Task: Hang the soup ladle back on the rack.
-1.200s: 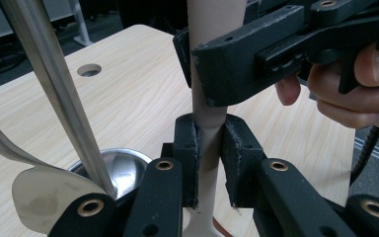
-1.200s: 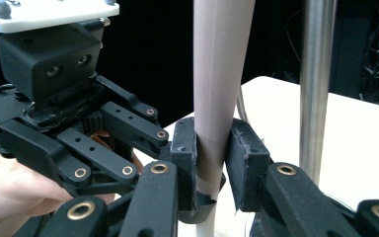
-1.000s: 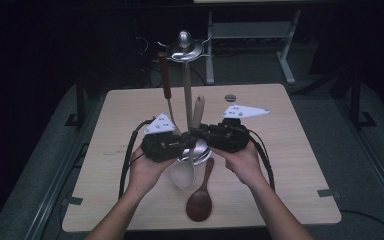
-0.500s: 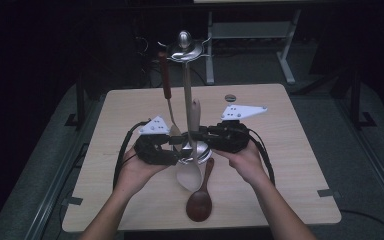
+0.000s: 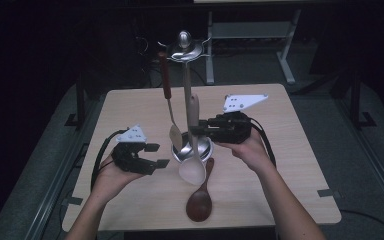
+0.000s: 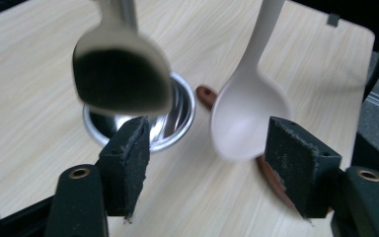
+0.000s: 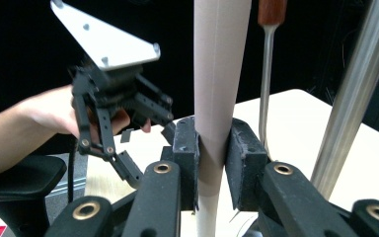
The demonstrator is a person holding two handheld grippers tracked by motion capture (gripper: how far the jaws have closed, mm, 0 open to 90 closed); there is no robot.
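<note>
Rack pole [image 5: 186, 95], hanging spatula [image 5: 171, 112], white spoon [image 5: 194, 150] crowd table [image 5: 290, 165] centre; sides open.

The left gripper [image 5: 152, 156] is held low in the left hand [image 5: 111, 175] with its jaws spread wide apart, while the right gripper [image 5: 196, 131] is held higher in the right hand [image 5: 250, 149], jaws pinched tight on a pale spoon handle [image 7: 217, 89].

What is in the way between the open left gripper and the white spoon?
Nothing visible. The left gripper is open, off to the side of the white spoon, with bare table between them. The right gripper is shut on the spoon's handle, beside the metal stand.
</note>
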